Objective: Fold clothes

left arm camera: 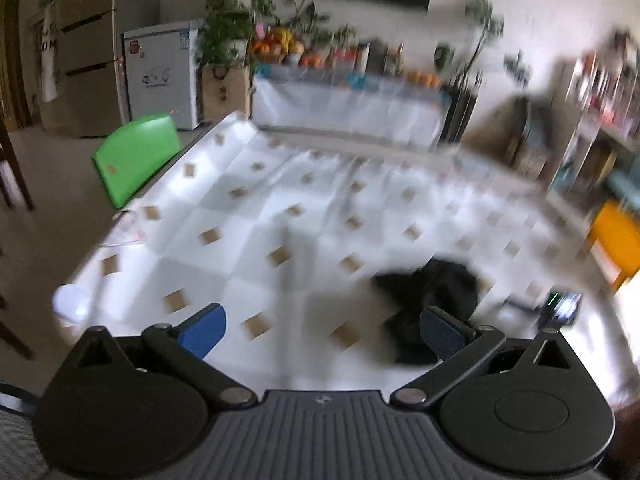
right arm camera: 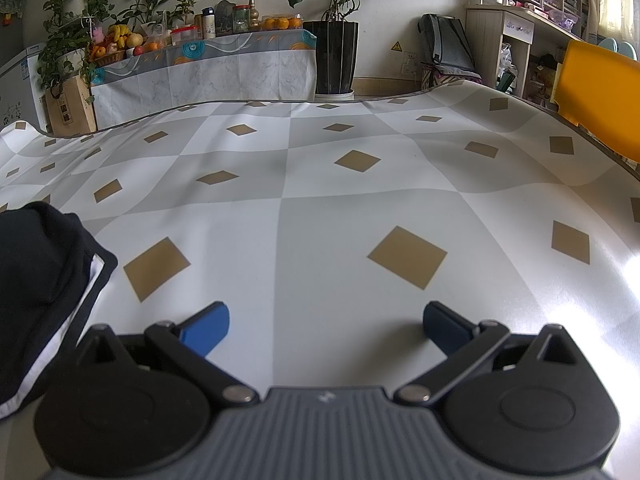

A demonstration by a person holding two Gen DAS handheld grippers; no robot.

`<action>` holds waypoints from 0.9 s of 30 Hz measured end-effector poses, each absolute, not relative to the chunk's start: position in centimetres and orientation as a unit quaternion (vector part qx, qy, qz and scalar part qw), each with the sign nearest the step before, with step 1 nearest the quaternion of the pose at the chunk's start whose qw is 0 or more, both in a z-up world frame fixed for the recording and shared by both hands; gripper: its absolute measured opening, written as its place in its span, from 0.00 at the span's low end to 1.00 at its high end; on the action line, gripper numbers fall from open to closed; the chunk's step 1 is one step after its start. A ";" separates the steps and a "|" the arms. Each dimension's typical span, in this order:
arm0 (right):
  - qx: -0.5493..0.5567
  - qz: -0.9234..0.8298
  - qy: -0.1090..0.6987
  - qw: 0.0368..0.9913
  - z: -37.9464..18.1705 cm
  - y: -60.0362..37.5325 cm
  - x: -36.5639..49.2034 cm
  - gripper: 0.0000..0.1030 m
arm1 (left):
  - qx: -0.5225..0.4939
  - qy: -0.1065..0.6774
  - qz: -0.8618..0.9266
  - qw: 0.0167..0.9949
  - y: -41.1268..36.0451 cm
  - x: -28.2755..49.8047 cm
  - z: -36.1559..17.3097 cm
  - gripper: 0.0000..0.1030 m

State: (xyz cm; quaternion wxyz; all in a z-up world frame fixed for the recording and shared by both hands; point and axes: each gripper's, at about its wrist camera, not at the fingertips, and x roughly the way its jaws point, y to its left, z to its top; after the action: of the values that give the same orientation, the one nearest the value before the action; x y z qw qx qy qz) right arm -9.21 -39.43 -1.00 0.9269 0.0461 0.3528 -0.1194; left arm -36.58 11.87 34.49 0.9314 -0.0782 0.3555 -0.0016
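Risk of a botched first grab: black garment (left arm camera: 430, 296) bunched at 4 o'clock on the checked worktop (left arm camera: 280, 208), blurred beyond the wide-open left tool (left arm camera: 322, 334), at 9 o'clock beside the equally wide, empty right tool (right arm camera: 326, 326).

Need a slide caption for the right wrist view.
Open right gripper hovers over checkered tablecloth, crumpled black garment lying at its left.

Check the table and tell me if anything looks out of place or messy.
The black garment lies bunched in a heap on the tablecloth, not spread flat or folded; a white trim shows along its edge. The tablecloth ripples near its far edge. Both grippers, left and right, are open and empty.
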 end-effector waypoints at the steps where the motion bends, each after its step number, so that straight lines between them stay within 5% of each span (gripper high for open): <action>1: 0.046 -0.119 0.353 0.927 -1.0 -39.4 -9.2 1.00 | -0.084 0.352 0.000 0.932 11.5 -36.3 34.8 1.00; 10: 0.046 -0.119 0.353 0.927 -1.0 -39.4 -9.2 1.00 | -0.236 0.406 -0.093 0.878 7.8 -33.6 31.9 1.00; 14: 0.046 -0.119 0.353 0.927 -1.0 -39.4 -9.2 1.00 | -0.191 0.425 -0.120 0.876 4.6 -32.9 30.9 0.99; 18: 0.046 -0.119 0.353 0.927 -1.0 -39.4 -9.2 1.00 | -0.125 0.397 -0.090 0.905 3.9 -32.0 32.5 0.99; 27: 0.046 -0.119 0.353 0.927 -1.0 -39.4 -9.2 1.00 | -0.181 0.307 -0.017 0.934 8.2 -25.2 40.1 0.99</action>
State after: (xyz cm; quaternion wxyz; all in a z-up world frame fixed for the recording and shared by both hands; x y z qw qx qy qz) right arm -9.20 -39.43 -0.99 0.9269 0.0461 0.3528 -0.1194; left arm -25.24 8.22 40.05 0.9342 -0.1805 0.3074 -0.0166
